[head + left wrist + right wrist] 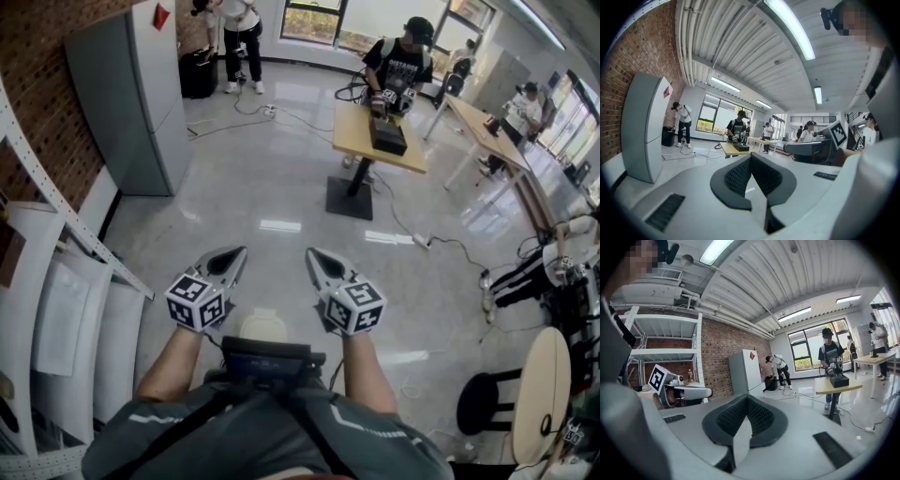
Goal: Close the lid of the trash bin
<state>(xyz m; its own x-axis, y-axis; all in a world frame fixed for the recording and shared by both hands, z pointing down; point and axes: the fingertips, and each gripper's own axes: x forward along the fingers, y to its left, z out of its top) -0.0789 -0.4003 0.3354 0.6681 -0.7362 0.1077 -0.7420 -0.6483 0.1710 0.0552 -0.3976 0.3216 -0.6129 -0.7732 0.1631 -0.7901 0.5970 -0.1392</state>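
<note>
Head view: left gripper [234, 256], right gripper [317, 258] closed, empty

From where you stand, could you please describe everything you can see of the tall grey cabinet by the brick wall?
The tall pale-grey cabinet is a plain upright box, smooth like painted metal. A horizontal seam splits its front into a taller upper and shorter lower part, both shut. A small red diamond mark sits near its top. It stands on the glossy grey floor with its back to the red brick wall; nothing else touches it.
</note>
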